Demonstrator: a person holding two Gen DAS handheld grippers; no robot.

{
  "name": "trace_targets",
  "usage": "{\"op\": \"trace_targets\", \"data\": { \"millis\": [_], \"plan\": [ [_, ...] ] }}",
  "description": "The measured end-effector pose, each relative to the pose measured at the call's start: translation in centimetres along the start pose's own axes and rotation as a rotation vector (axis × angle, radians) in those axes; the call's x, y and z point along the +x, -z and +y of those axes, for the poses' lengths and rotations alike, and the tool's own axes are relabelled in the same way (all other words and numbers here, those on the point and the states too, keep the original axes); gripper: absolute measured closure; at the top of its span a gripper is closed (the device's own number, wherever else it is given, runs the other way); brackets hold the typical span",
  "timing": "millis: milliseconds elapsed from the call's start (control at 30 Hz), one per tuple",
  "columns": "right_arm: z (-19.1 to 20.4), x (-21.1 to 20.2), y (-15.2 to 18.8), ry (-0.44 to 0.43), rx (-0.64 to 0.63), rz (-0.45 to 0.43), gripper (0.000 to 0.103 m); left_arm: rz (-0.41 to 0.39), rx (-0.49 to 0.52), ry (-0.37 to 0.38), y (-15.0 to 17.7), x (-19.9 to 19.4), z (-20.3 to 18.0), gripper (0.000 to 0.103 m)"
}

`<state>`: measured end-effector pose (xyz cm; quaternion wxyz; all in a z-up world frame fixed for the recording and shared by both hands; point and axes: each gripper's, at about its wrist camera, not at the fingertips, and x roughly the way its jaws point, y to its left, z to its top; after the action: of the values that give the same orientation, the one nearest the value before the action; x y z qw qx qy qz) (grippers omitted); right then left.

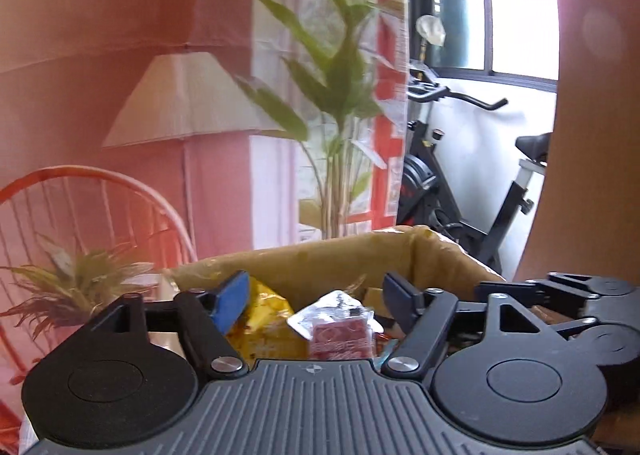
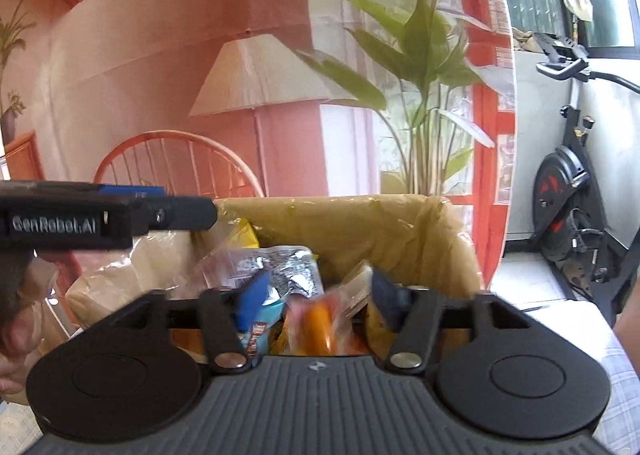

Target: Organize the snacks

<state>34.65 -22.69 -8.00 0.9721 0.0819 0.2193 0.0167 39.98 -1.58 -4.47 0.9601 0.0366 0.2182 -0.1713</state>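
Note:
A cardboard box lined with yellowish plastic holds several snack packets. My left gripper hovers open over its near side, and its blue pads touch nothing. Below it lie a yellow snack bag and a red packet with a silver edge. My right gripper is also open above the same box. Under it are a blurred orange packet, a crinkled silver packet and a blue packet, all free of its pads. The left gripper's black finger reaches in from the left.
Beyond the box hangs a backdrop printed with a lamp, a chair and a tall plant. An exercise bike stands on the floor to the right. A hand shows at the lower left. The right gripper's linkage sits close beside the left one.

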Motion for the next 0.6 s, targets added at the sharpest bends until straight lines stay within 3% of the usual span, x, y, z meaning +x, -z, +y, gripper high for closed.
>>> {"op": "trace_targets", "data": {
  "millis": [167, 433, 600],
  "plan": [
    [0.0, -1.5, -0.5, 0.025, 0.004, -0.004, 0.023, 0.004, -0.042, -0.022, -0.2, -1.7, 1.4, 0.009],
    [0.7, -4.6, -1.1, 0.040, 0.003, -0.022, 0.002, -0.005, 0.010, -0.073, 0.4, -5.3, 1.2, 0.007],
    [1.9, -6.7, -1.0, 0.072, -0.009, -0.039, 0.000, -0.024, 0.038, -0.155, 0.9, -7.8, 0.3, 0.005]
  ]
}}
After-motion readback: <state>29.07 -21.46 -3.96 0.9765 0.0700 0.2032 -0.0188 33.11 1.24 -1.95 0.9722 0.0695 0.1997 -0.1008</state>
